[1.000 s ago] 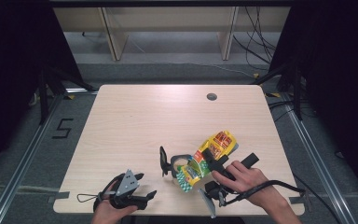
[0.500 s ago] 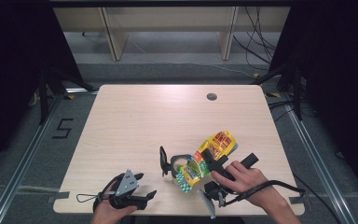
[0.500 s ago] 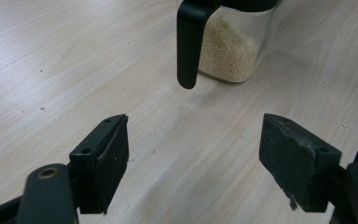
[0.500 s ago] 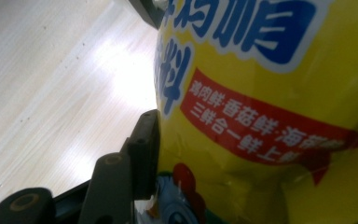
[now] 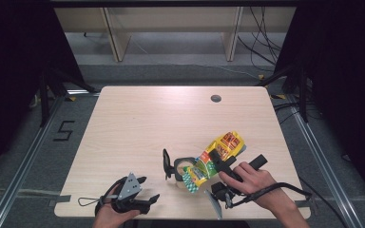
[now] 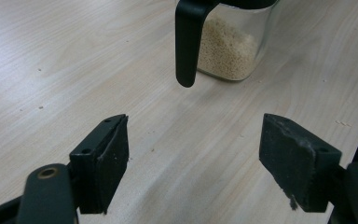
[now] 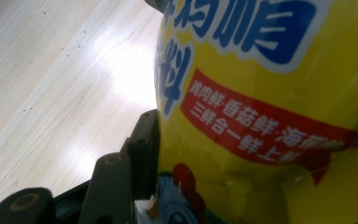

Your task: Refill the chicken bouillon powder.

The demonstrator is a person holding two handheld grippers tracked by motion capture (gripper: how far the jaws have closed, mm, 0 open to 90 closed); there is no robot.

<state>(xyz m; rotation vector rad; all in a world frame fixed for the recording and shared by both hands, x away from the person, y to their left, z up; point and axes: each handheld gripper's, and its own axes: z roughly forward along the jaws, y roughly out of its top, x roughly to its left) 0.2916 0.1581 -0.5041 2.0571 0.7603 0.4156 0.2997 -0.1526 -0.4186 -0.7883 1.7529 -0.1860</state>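
Up close, right claw (image 7: 205, 140) grips the yellow packet (image 7: 270, 102); left claw (image 6: 196, 163) gapes empty before the jar (image 6: 228, 42).

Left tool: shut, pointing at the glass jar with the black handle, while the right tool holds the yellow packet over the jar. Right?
Not quite. The left tool is open: the left gripper view shows its jaws wide apart with bare table between them. The rest stands: it points at the glass jar with the black handle, and the right tool holds the yellow packet over the jar.

The counter (image 5: 138, 123) looks like pale matt wood grain. The yellow packet (image 7: 270, 116) is glossy plastic film; the jar (image 6: 230, 44) is clear glass with a black plastic handle (image 6: 186, 42).
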